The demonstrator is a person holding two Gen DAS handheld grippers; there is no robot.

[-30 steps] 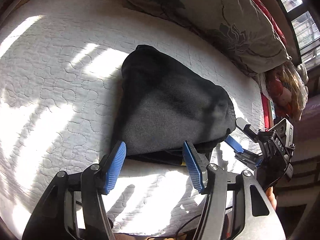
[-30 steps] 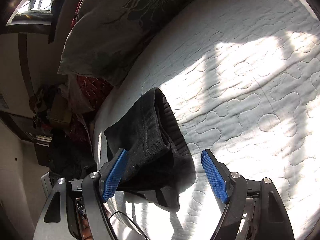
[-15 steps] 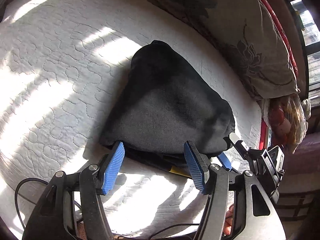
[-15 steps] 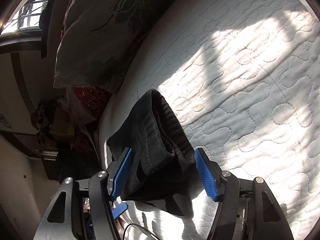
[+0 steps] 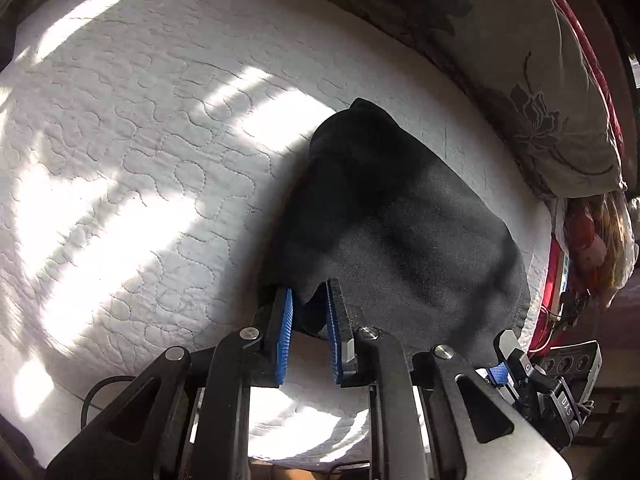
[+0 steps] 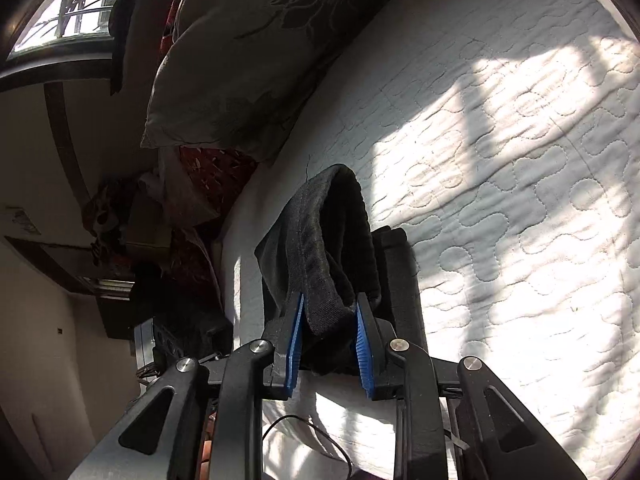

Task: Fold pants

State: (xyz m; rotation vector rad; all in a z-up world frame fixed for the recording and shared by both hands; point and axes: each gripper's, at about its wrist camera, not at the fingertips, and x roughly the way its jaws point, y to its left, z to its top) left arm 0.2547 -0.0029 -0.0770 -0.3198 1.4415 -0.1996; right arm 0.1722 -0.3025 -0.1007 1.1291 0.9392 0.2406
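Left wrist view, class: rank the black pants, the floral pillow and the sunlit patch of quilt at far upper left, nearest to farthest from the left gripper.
1. Black pants: their near edge sits between the closing jaws of the left gripper.
2. Floral pillow: upper right, behind the pants.
3. Sunlit patch of quilt: far upper left corner of the bed.

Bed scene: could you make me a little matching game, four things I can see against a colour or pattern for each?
Things:
1. pants
2. quilt
3. pillow
4. left gripper pads

Colours or patterns:
A. blue
B. grey with a flower print
C. black
D. white, stitched in curves

Pairs: 1-C, 2-D, 3-B, 4-A
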